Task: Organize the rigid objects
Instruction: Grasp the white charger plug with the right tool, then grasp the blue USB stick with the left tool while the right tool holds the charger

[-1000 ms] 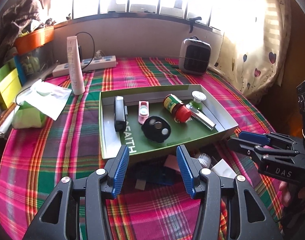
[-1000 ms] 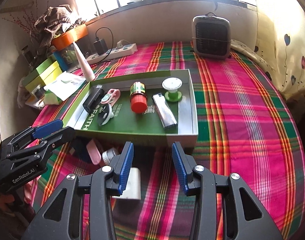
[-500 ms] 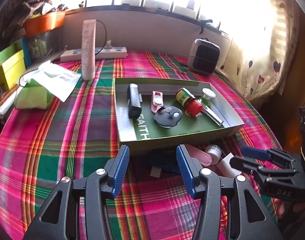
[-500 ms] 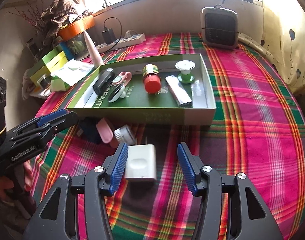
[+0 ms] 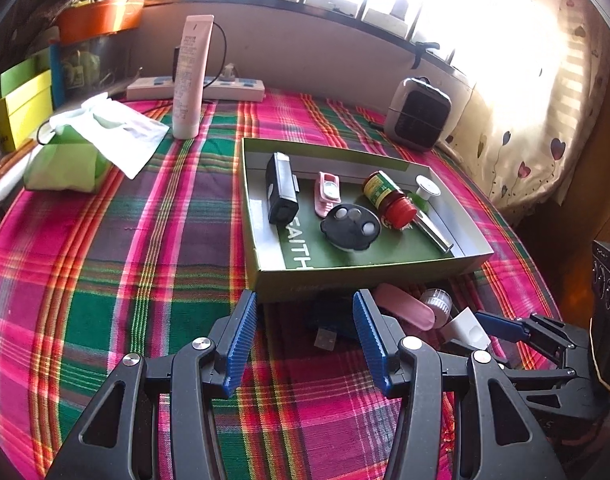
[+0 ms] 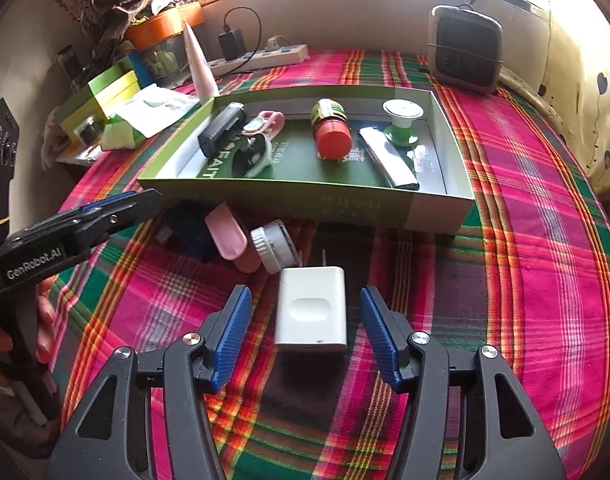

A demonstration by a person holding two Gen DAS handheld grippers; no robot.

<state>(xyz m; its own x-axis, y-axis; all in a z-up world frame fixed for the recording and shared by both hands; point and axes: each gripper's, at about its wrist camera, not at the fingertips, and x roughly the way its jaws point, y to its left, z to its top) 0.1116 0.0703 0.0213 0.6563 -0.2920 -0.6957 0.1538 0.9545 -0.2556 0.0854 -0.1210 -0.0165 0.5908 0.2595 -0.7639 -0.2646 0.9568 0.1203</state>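
Note:
A green box lid tray (image 5: 265, 276) (image 6: 457, 208) holds a black device (image 5: 281, 194), a pink clip (image 5: 327, 192), a round black piece (image 5: 351, 226), a red-capped bottle (image 6: 331, 132), a silver lighter (image 6: 389, 164) and a white-green spool (image 6: 401, 120). In front of it on the plaid cloth lie a white charger (image 6: 311, 312), a pink case (image 6: 229, 236), a white round cap (image 6: 273, 246) and a dark blue object (image 5: 329, 320). My right gripper (image 6: 305, 336) is open around the charger, not touching it. My left gripper (image 5: 301, 332) is open and empty, near the blue object.
A small heater (image 5: 419, 114) stands at the back right. A pink tube (image 5: 191, 76), a power strip (image 5: 221, 88), a tissue pack (image 5: 73, 152) and green boxes (image 6: 105, 92) crowd the back left. The table edge curves off on the right by the curtain (image 5: 545, 120).
Both grippers have drawn back from the tray. The right gripper now straddles the white charger. The left gripper has shifted left, away from the loose objects.

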